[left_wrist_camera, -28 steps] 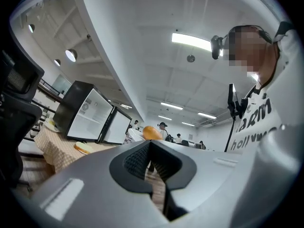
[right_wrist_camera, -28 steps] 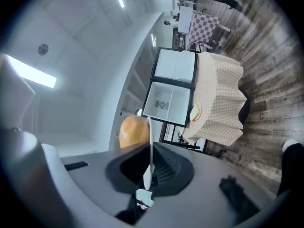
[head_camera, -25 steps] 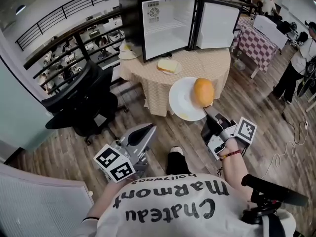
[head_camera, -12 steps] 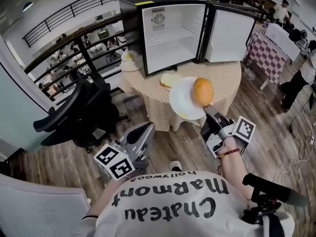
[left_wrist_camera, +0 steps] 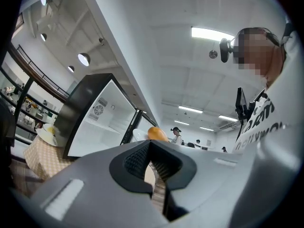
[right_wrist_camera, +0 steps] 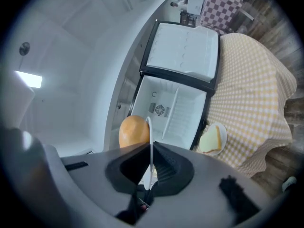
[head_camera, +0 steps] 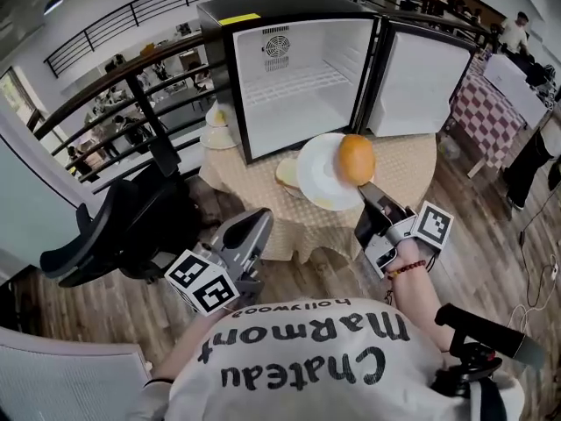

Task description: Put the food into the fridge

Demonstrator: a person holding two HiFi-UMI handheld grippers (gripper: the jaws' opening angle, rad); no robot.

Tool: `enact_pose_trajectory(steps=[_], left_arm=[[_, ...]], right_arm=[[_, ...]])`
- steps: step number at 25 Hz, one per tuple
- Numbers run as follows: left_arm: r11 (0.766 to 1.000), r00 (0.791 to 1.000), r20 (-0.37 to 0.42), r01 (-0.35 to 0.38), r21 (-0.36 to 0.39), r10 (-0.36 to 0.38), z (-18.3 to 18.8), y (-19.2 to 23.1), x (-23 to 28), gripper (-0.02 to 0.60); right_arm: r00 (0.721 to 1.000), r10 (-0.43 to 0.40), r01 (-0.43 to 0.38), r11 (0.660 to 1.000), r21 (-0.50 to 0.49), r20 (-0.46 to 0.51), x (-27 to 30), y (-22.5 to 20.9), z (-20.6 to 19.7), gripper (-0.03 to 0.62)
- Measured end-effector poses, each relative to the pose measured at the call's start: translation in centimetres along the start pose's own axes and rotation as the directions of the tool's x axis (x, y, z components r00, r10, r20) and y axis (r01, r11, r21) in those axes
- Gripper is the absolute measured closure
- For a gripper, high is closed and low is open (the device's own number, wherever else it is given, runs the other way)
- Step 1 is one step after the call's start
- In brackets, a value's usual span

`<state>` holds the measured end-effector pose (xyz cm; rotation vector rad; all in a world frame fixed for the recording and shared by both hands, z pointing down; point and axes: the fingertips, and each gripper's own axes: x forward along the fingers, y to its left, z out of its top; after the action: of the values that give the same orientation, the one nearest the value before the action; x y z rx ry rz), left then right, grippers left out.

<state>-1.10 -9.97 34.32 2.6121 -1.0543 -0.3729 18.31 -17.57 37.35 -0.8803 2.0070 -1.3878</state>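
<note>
A small black fridge stands open on a round table with a checked cloth; its white inside is bare and its door swings right. My right gripper is shut on the rim of a white plate carrying an orange bun, held tilted above the table's near edge. The right gripper view shows the plate rim edge-on between the jaws, the bun to its left and the fridge beyond. My left gripper hangs low at the left, shut and empty.
A second plate with a slice of bread lies on the table, half hidden behind the held plate. More plates sit left of the fridge. A black office chair stands at the left; a checked table and people are at the right.
I have come closer to the table. The fridge looms larger, and the held plate with the bun now hangs over the table's near edge. The left gripper stays low.
</note>
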Motion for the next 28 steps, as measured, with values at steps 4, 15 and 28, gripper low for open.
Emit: enact_pose_trajectory(steps=[4, 15, 28], left_arm=[[1.000, 1.000, 0.007, -0.007, 0.011, 0.007, -0.6, 2.0, 2.0, 0.574], [1.000, 1.000, -0.004, -0.008, -0.017, 0.008, -0.4, 4.7, 6.3, 0.574], [1.000, 0.998, -0.066, 0.016, -0.005, -0.016, 0.2, 11.4, 8.2, 0.574]], right_arm=[[1.000, 0.013, -0.013, 1.000, 0.008, -0.018, 2.6, -1.7, 1.6, 0.569], [0.998, 0.008, -0.006, 0.999, 0.032, -0.058, 8.6, -4.1, 6.6, 0.569], [0.998, -0.055, 0.056, 0.998, 0.016, -0.006, 15.0, -5.6, 9.4, 0.569]])
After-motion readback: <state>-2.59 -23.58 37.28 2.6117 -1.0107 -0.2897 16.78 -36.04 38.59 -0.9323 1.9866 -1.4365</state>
